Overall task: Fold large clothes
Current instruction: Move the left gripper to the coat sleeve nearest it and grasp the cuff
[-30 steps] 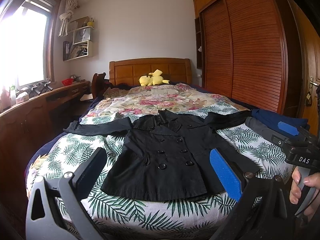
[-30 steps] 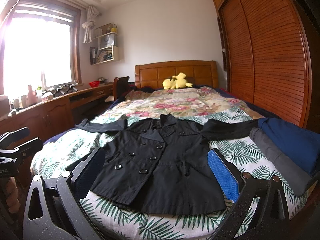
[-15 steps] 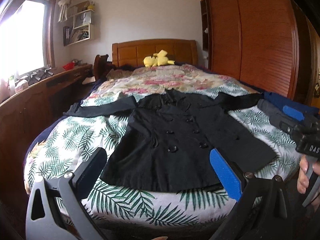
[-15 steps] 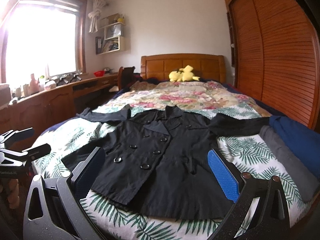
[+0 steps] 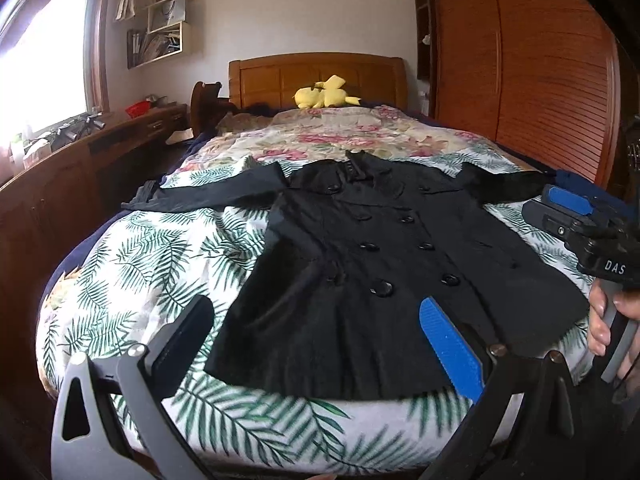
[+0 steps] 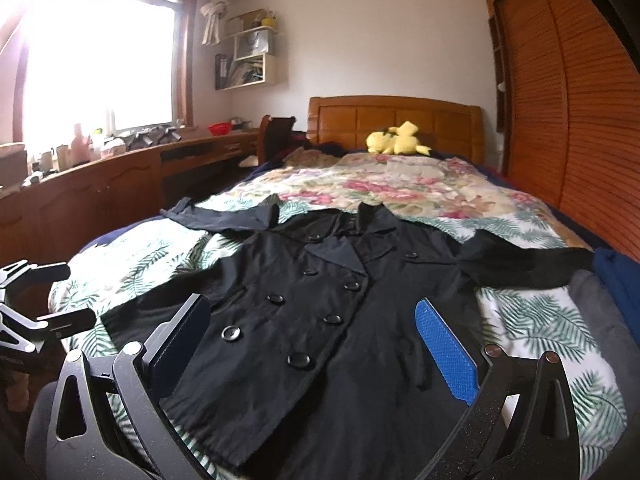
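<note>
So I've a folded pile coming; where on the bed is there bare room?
Leaf-print sheet left of the black coat, below its sleeve. Floral quilt between collar and yellow plush. Right edge crowded: blue and grey clothes.

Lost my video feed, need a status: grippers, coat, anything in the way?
Left gripper and right gripper open, empty, above the hem. Coat flat on bed, sleeves spread, unfolded. Folded clothes beside right sleeve.

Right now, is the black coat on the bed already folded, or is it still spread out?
Spread out, not folded. The black coat lies flat, front up, buttons showing, both sleeves stretched sideways on the bed. Both grippers are open and hold nothing.
</note>
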The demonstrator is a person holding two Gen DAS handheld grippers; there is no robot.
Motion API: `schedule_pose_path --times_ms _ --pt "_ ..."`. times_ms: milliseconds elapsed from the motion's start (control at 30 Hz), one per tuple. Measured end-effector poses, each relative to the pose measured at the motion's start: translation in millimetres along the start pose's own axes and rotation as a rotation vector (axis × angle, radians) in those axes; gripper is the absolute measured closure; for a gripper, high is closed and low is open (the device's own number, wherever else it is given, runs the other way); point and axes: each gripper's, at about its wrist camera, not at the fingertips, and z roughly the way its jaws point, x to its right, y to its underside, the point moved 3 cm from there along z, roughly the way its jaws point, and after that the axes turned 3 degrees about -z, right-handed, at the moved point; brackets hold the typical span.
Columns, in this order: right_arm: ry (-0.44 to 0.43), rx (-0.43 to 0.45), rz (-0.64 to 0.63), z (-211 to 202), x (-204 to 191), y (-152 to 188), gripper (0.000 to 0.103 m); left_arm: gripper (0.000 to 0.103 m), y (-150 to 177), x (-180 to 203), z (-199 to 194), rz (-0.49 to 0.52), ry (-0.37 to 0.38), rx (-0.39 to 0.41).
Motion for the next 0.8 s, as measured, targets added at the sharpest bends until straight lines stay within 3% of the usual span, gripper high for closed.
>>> schedule_pose_path --times_ms 367,800 --pt "-0.064 -0.043 -0.039 88 8 -16 0.000 0.000 -24 -41 50 -0.066 -0.016 -0.039" --pt "-0.093 -0.152 -0.100 155 24 9 0.000 0.000 -88 -90 136 -0.151 -0.001 -0.104"
